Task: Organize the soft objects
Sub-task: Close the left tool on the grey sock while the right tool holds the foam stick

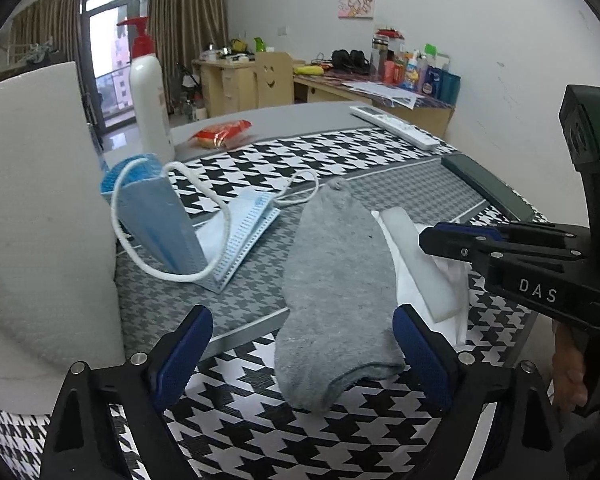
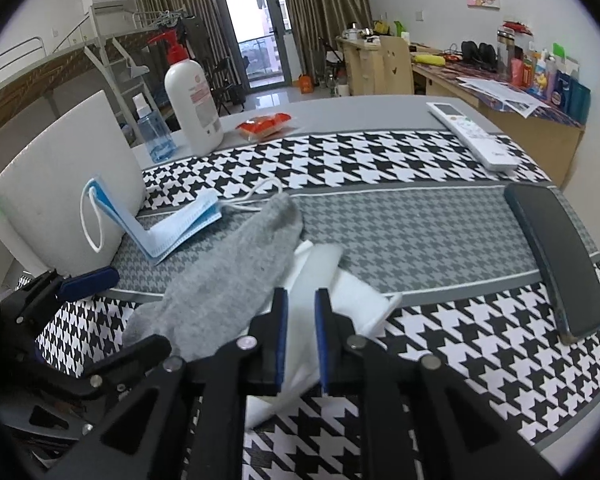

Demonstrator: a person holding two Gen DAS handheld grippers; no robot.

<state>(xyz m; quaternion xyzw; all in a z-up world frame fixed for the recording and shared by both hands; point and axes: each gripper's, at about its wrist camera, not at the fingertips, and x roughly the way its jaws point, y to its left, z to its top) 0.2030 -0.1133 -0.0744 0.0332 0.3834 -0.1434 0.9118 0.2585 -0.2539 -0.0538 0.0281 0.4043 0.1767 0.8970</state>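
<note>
A grey sock (image 1: 332,280) lies lengthwise on the houndstooth tablecloth (image 1: 260,420). Its cuff end sits between the wide-apart fingers of my left gripper (image 1: 300,352), which is open; the pads do not press the sock. To the sock's right, a white foam strip (image 2: 320,264) rests on a folded white cloth (image 2: 364,300). My right gripper (image 2: 301,312) is narrowly closed with the strip filling the gap between its blue pads; it also shows at the right edge of the left wrist view as the right gripper (image 1: 432,240). Blue face masks (image 1: 160,224) lean against a white foam block (image 1: 40,220).
At the back stand a white pump bottle (image 2: 194,100), a blue spray bottle (image 2: 156,132), a red snack packet (image 2: 264,124) and a white remote (image 2: 472,136). A dark phone (image 2: 556,264) lies at the right. Cluttered desks line the far wall.
</note>
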